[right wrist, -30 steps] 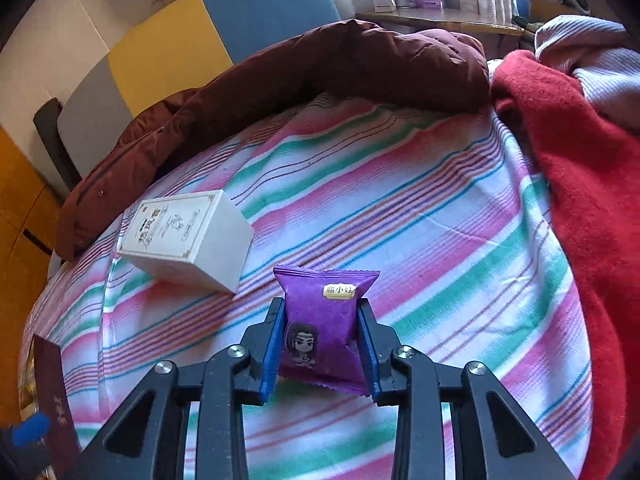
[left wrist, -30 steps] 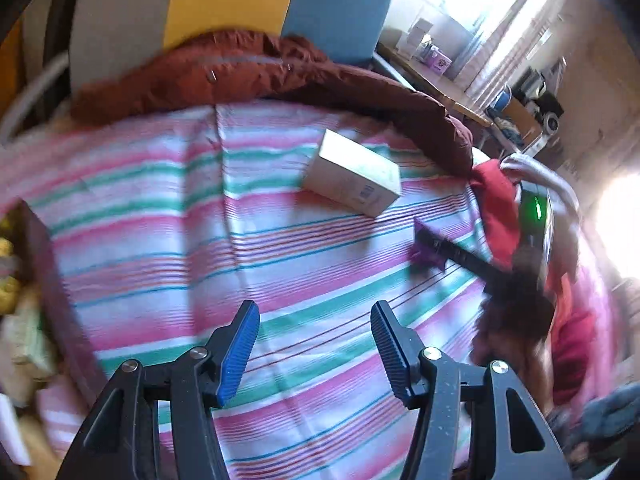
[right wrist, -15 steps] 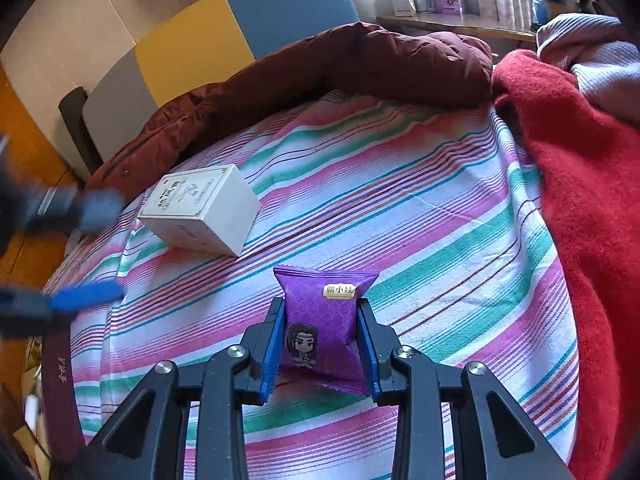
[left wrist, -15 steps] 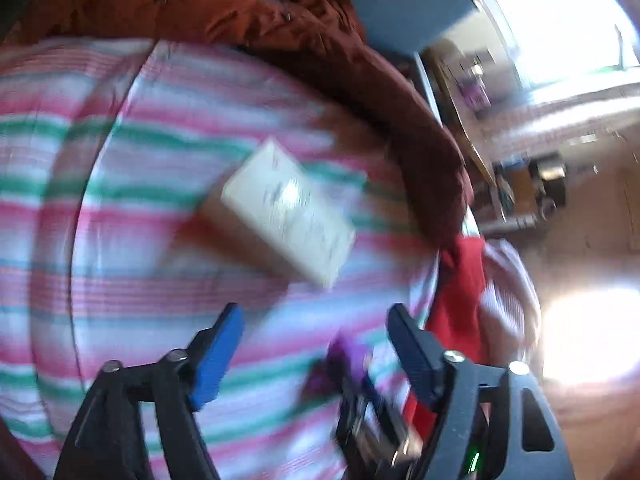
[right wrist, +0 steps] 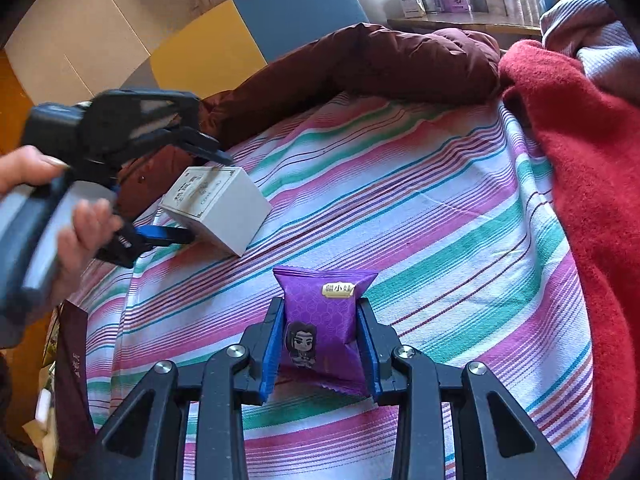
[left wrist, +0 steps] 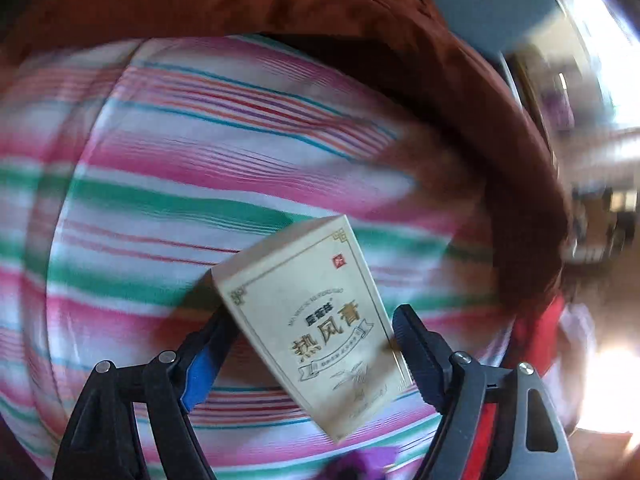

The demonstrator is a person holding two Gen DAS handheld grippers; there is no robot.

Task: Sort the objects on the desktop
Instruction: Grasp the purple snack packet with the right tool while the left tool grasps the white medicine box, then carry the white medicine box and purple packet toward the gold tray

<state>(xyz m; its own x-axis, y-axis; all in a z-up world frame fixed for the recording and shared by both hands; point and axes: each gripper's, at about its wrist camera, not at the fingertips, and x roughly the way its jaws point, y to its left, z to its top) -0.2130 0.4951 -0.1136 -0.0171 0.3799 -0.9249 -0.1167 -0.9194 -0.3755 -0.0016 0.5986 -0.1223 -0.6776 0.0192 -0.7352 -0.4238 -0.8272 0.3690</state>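
Right tool (right wrist: 318,344) pinches crinkly purple packet (right wrist: 320,316); left tool (left wrist: 312,344) seemingly straddles cardboard box (left wrist: 316,320), unclosed.

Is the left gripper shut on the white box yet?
No, open. The left gripper straddles the white box, but the jaws stand apart from its sides, and it lies on the striped cloth.

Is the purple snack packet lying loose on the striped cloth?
No, the purple snack packet is pinched upright in the right gripper.
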